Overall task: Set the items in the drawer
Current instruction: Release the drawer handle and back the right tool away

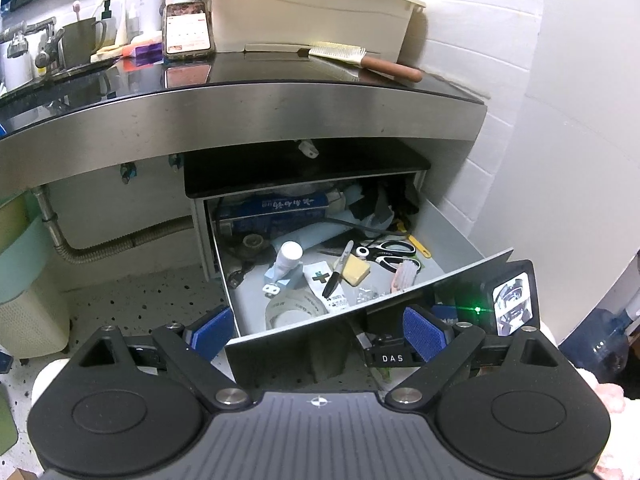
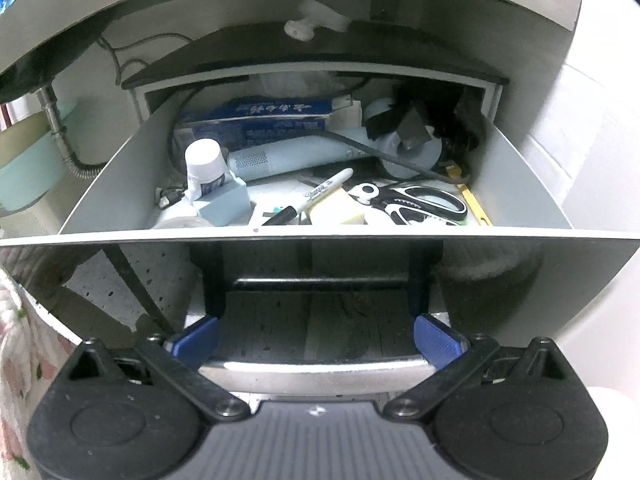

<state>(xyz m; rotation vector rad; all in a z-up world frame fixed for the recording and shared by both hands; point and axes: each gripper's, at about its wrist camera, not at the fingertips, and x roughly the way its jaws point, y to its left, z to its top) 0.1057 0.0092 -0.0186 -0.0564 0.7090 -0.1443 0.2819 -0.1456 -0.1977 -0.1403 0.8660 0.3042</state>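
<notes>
**A:** Where is the drawer (image 2: 120, 184) sitting?

**B:** It is standing pulled out under the steel-fronted counter (image 1: 240, 116), its glossy dark front panel (image 2: 320, 276) facing the right wrist camera and reflecting that gripper's fingers. Inside, things are lying jumbled: a black marker (image 2: 308, 198) is resting slantwise across a yellow sponge (image 2: 338, 210), black-and-white scissors (image 2: 416, 202) are lying just to its right, and a small white bottle (image 2: 204, 168) is leaning on a pale blue block (image 2: 226, 202). A blue box (image 2: 260, 120) is lying along the back, with a pale blue tube (image 2: 304, 156) in front of it. From the left wrist view a roll of tape (image 1: 294, 308) is showing near the front wall, beside a pink brush (image 1: 404, 276).

**A:** And the grippers?

**B:** The right gripper (image 2: 318, 340) is hovering at the drawer's front, its blue pads (image 2: 434, 340) spread wide and holding nothing; a bright metal bar is lying between them, though I cannot tell whether they are touching it. The left gripper (image 1: 318, 330) is hanging over the drawer's near corner, likewise spread apart and empty.

**A:** What is lying farther out?

**B:** On the counter a phone (image 1: 187, 30) is leaning upright, a hairbrush (image 1: 360, 60) is lying before a cream tub (image 1: 308, 4), and a metal mug (image 1: 80, 40) is standing by the tap.
</notes>
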